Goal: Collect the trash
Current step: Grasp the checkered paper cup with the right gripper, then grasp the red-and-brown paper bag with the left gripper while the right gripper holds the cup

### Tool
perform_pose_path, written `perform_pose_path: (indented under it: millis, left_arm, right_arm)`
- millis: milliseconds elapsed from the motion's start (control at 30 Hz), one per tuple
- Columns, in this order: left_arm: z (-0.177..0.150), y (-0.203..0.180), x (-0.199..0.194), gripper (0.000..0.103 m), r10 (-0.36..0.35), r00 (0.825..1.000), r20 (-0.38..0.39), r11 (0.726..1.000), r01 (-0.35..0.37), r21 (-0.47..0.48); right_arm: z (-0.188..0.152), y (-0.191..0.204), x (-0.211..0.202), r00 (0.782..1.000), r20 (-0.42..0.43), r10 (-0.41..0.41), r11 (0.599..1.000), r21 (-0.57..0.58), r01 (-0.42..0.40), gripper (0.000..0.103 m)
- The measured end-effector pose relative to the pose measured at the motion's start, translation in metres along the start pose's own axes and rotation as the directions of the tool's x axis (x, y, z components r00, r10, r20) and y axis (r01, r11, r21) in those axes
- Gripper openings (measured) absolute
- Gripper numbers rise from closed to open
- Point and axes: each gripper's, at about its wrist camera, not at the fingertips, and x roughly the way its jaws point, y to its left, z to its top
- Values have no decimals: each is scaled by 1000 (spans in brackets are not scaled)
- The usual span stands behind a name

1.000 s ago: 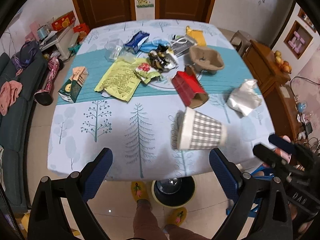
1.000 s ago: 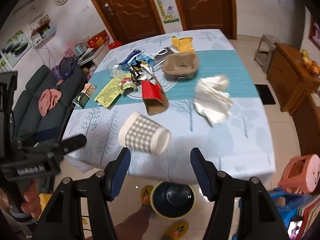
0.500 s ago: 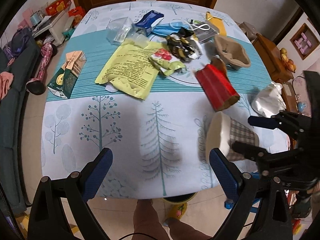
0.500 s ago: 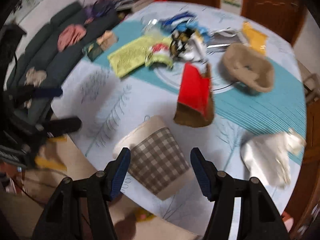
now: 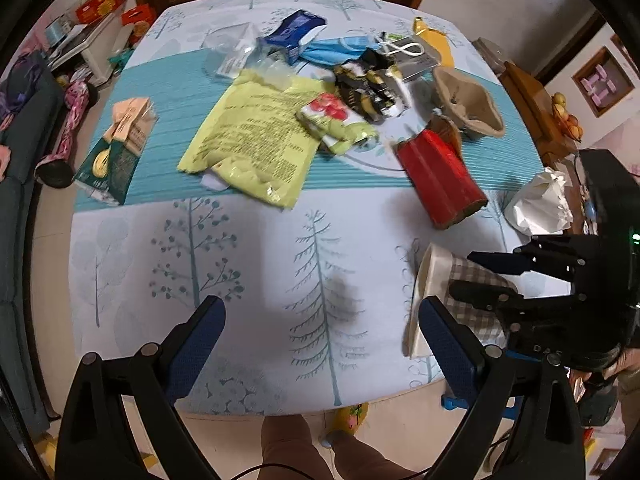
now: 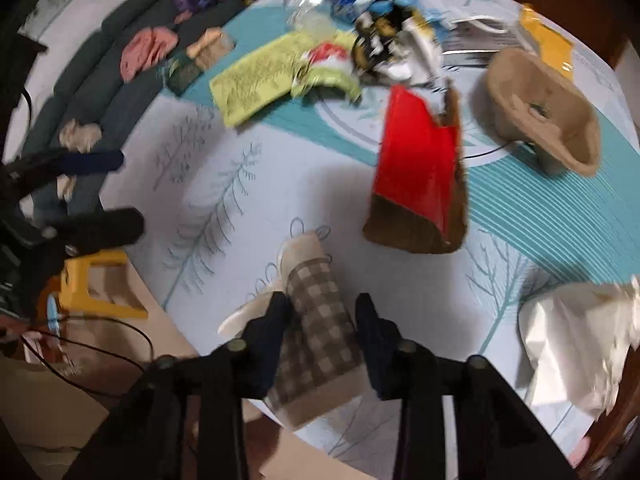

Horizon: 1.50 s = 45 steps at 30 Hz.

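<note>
Right gripper fingers closing on checked paper cup lying at worktop near edge, cup base cut off behind fingers, right view blurred, left gripper fingers wide apart, empty.

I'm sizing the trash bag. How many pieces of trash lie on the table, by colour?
Yellow: 2, big pouch, small packet
Red: 1, carton
Blue: 2, pack, mask
Brown: 1, cup tray
White: 1, crumpled paper
Checked: 1, cup
Green: 2, milk carton, wrapper
Black: 1, wrapper heap
Clear: 1, plastic
Total: 12
</note>
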Motion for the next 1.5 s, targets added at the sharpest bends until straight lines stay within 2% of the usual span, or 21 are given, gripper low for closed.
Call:
perform_pose_path:
  millis: [200, 300, 400, 600, 667, 733, 833, 900, 967, 1000, 1133, 1200, 1367, 1500]
  left_arm:
    - [20, -21, 3, 96, -32, 999, 2, 998, 32, 61]
    - [34, -36, 8, 96, -47, 999, -4, 995, 47, 84]
    - [50, -54, 16, 96, -62, 998, -4, 993, 62, 103]
    - [83, -84, 42, 95, -71, 997, -38, 992, 74, 98]
    - [90, -91, 57, 83, -62, 995, -73, 994, 69, 85]
    - [96, -96, 74, 60, -52, 990, -128, 995, 62, 75]
    - [101, -99, 94, 49, -82, 979, -187, 995, 90, 36]
    - [100, -98, 102, 40, -86, 977, -194, 996, 92, 19]
    - [100, -99, 106, 25, -47, 983, -178, 998, 54, 37]
    - [100, -99, 107, 10, -31, 986, -163, 998, 40, 53]
    - [98, -87, 100, 9, -47, 990, -129, 998, 51, 32]
    - [94, -82, 90, 9, -43, 993, -108, 998, 46, 31]
    - [70, -77, 54, 9, -57, 997, -60, 997, 59, 38]
    - [33, -82, 27, 9, -78, 997, -24, 995, 79, 58]
  right_arm:
    - [-22, -3, -30, 991, 121, -49, 992, 125, 34, 19]
    - [-39, -7, -50, 974, 204, -103, 974, 221, 57, 18]
    - [-57, -13, -69, 941, 293, -172, 940, 333, 68, 18]
    - [-85, -13, -92, 868, 376, -325, 864, 490, 111, 18]
    - [-93, -12, -96, 850, 394, -349, 842, 530, 101, 18]
    - [-100, -14, -97, 842, 399, -363, 818, 569, 84, 18]
    - [-105, -13, -98, 832, 401, -384, 787, 613, 68, 18]
    - [-109, -10, -101, 824, 402, -400, 772, 632, 67, 18]
    - [-112, -7, -102, 816, 404, -413, 761, 645, 66, 18]
    - [-113, -6, -103, 812, 406, -420, 756, 652, 65, 18]
    - [-128, 1, -113, 789, 427, -442, 734, 678, 44, 18]
    - [-132, 2, -115, 785, 437, -439, 736, 676, 35, 18]
    - [-146, 5, -123, 789, 455, -414, 768, 639, 35, 18]
    - [-166, 9, -133, 786, 479, -391, 796, 604, 29, 18]
